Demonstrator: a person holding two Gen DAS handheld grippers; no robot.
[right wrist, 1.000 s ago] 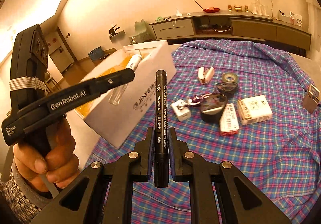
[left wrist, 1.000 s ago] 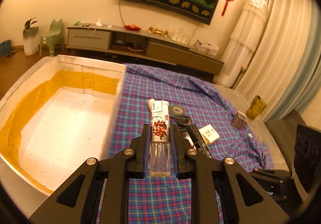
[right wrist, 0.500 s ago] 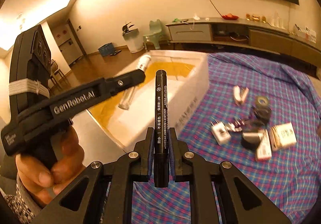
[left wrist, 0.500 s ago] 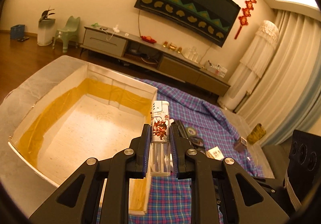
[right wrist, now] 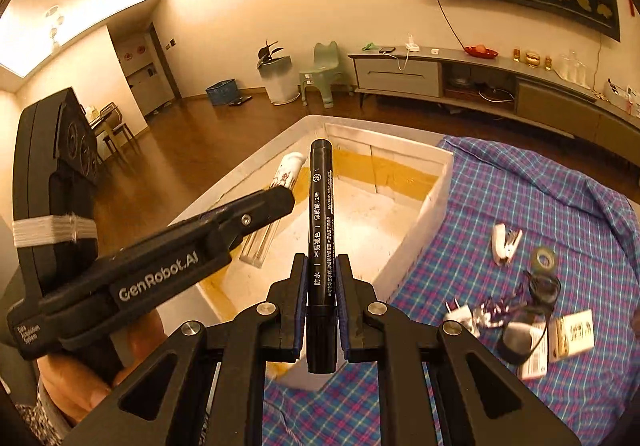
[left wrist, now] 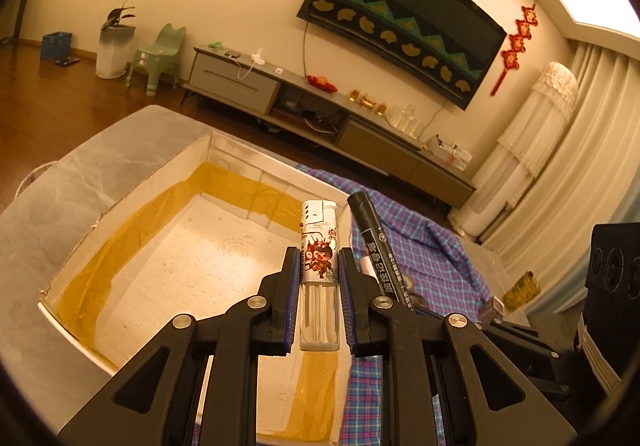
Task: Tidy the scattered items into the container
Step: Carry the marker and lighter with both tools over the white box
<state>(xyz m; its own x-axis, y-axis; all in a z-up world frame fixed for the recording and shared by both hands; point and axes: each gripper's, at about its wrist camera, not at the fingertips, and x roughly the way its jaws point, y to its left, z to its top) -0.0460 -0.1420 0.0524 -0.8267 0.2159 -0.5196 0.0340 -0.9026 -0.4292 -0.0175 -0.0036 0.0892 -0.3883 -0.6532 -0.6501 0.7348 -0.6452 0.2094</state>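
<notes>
Both grippers have swung over the white foam box (left wrist: 132, 206), left gripper (left wrist: 319, 274) pinching a clear cartoon-printed lighter (left wrist: 319, 246), right gripper (right wrist: 322, 280) pinching a black marker pen (right wrist: 320, 230); left gripper's side reads "GenRobot.AI"; small clutter lies on the plaid cloth (right wrist: 500, 206).

The lighter (left wrist: 319, 278) had a clear glossy plastic body, and the marker (right wrist: 320, 246) was smooth black plastic with a slight sheen. The container (left wrist: 132, 206) looked like rough white foam, its inner walls lined with shiny yellow tape, and the checked tablecloth (right wrist: 520, 206) was matt woven cloth.

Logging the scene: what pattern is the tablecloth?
Blue-purple plaid tablecloth, clearest in the right wrist view.
</notes>
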